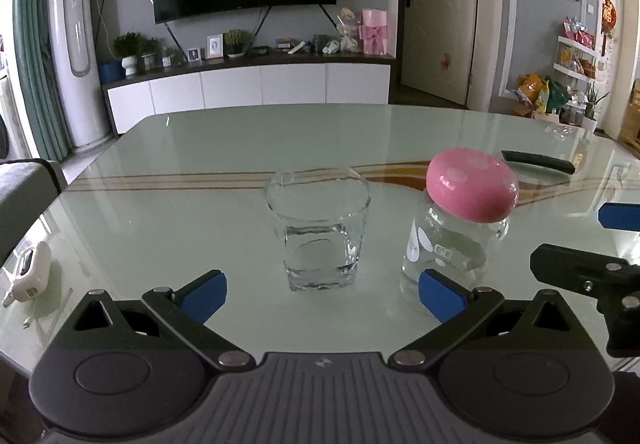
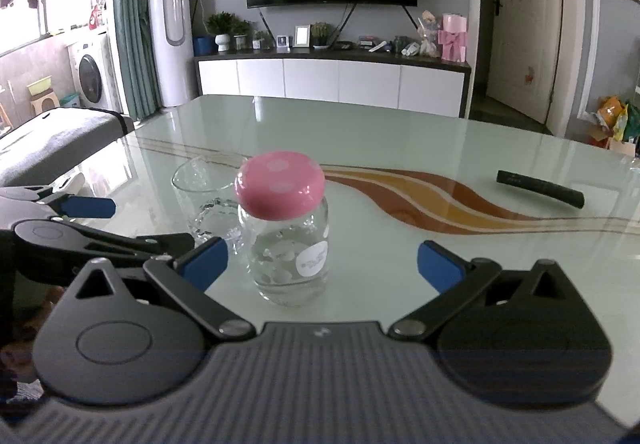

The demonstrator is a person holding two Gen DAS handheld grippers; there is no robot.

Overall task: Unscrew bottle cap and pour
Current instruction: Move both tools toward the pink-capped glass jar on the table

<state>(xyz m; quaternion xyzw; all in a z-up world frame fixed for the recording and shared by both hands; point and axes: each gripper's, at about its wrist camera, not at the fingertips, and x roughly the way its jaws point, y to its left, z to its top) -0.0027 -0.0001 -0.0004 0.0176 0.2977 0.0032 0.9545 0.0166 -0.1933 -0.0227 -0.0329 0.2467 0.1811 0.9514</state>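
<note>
My left gripper (image 1: 322, 294) and right gripper (image 2: 322, 264) both spread wide, empty, charger (image 1: 28, 272) only in left view, washing machine (image 2: 90, 74) only in right, capped bottle (image 2: 286, 232) beside glass (image 1: 320, 228) on glossy table (image 1: 160, 184)

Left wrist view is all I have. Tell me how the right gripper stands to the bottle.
Observer: The right gripper is open. The bottle stands just ahead of it, untouched, in line with the gap and nearer its left finger.
Operator: Give me the cap from that side.
Observer: The pink cap is on the bottle and looks level here, not tilted as in your view.
Operator: Place the glass for me.
Observer: From the right wrist, the glass stands behind the bottle and to its left, partly hidden by it.
</note>
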